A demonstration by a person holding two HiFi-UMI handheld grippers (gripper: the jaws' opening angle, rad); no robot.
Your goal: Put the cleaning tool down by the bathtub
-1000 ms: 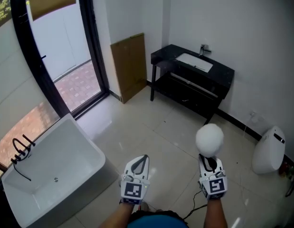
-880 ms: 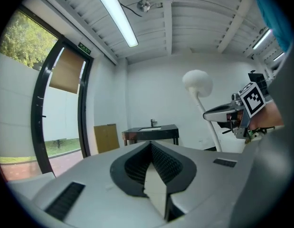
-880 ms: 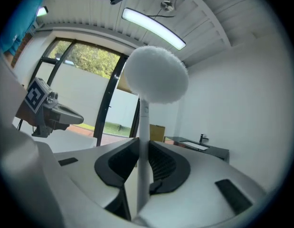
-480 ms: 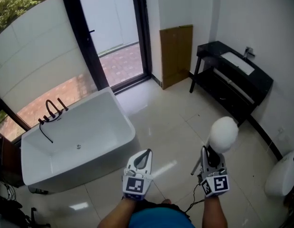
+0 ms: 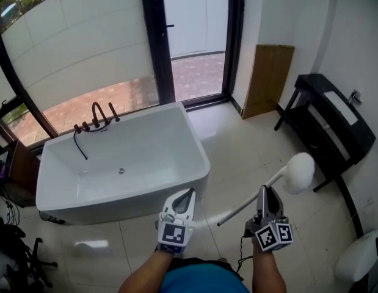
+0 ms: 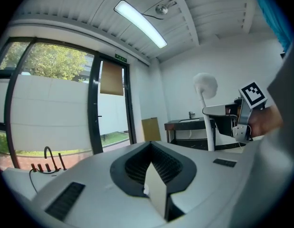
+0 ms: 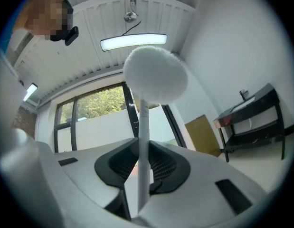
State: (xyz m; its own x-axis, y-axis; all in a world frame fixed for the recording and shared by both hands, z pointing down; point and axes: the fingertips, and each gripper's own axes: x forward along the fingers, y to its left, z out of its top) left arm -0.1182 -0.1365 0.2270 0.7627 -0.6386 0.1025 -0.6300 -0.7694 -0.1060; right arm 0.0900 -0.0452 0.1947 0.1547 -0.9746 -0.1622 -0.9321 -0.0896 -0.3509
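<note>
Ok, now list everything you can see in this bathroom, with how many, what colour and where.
bathtub: one, white, left of centre, below the window
tap: one, dark, on the bathtub's far rim
glass door: one, black frame, back wall
board: one, brown, leaning on the wall right of the glass door
washstand: one, black with a white basin, right wall
toilet: one, white, lower right corner
cleaning tool: one, white with a round head, held in the right tongs
left tongs: one, white, shut and empty, bottom centre
right tongs: one, white, shut on the cleaning tool's handle, bottom right
</note>
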